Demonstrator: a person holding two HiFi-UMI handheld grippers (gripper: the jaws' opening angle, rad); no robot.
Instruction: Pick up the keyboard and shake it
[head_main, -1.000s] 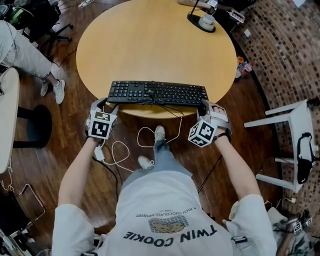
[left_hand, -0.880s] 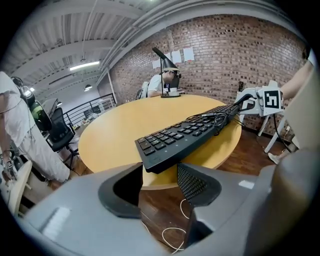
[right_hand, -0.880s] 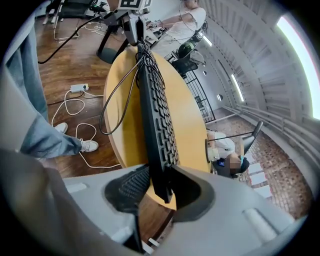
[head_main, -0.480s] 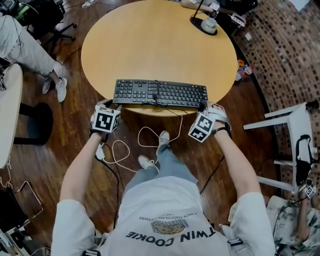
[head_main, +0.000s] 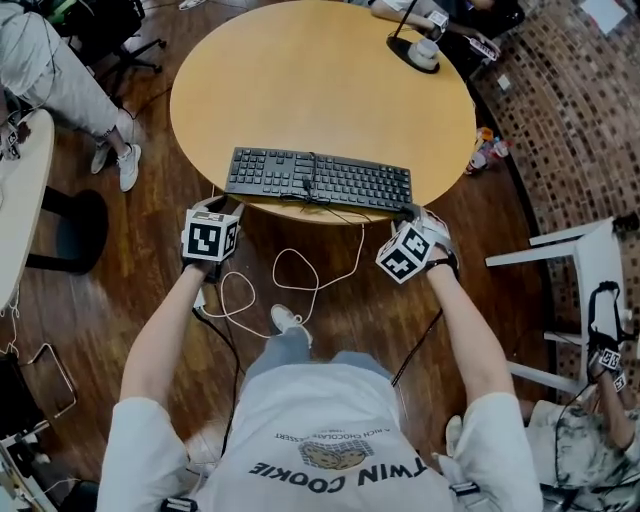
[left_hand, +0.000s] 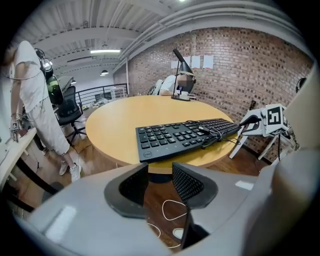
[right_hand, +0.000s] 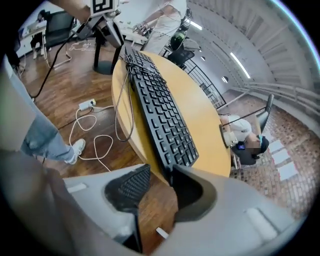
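on the table (head_main: 320, 80), a keyboard (head_main: 318, 180)

Tabletop (head_main: 300, 90) beyond keyboard (head_main: 318, 180) open; cable (head_main: 276, 270) loops below near edge; lamp base (head_main: 412, 58), probably, far right.

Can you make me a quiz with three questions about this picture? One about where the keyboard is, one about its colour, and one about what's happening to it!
1. Where on the table is the keyboard?
A) in the middle
B) at the edge nearest the person
C) at the far edge

2. What colour is the keyboard?
A) white
B) red
C) black

3. What is the keyboard doing?
A) lying flat on the table
B) hanging in the air
C) lying upside down

Answers:
1 B: it sits along the table's near rim.
2 C: its keys and frame are black.
3 A: it rests keys-up on the tabletop.
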